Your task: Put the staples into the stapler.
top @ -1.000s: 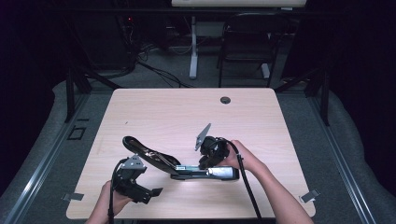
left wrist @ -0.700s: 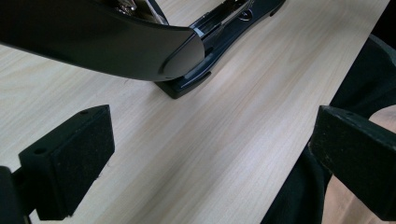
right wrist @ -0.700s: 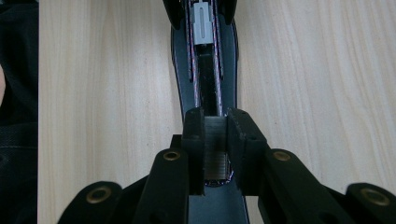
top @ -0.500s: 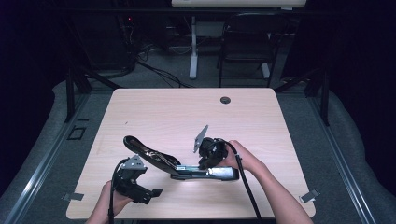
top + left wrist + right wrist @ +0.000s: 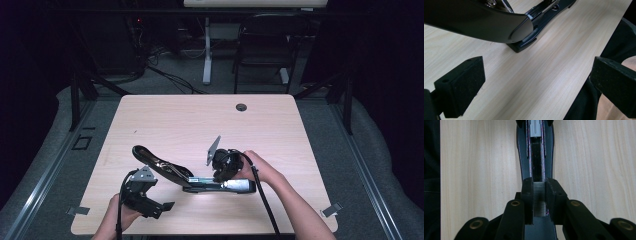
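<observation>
Pinching a silvery staple strip over an opened black stapler with the right claw on the pale wooden desk; left claw spread apart.

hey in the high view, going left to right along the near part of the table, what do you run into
Left hand-held gripper → raised black lid of the open stapler → stapler base with its staple channel → right hand-held gripper, shut on a strip of staples → the person's right hand.
</observation>
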{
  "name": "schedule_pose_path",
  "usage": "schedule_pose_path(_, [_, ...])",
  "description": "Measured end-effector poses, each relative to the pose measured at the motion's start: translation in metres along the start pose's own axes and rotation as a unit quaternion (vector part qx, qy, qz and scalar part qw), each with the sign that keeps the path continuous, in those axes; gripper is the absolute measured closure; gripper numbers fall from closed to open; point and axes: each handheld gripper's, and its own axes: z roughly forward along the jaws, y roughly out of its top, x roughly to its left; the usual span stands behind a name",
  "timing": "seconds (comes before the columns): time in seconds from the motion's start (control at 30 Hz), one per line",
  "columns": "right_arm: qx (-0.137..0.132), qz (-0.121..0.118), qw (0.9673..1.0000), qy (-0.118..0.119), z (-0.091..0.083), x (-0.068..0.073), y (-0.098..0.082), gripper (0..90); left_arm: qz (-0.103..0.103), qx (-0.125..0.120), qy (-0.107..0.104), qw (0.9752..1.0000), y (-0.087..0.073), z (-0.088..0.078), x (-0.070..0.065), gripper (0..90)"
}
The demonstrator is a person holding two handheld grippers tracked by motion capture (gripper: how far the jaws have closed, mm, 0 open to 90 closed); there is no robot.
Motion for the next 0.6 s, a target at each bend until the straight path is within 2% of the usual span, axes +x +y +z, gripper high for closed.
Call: schedule_pose_path(0.6, [0.011,-0.010,0.9998,-0.009,0.0005,0.0023,0.0030,76.8,-0.001,0.000,0.000,1.0000,-0.0001,0.0004,0.0004,0.0])
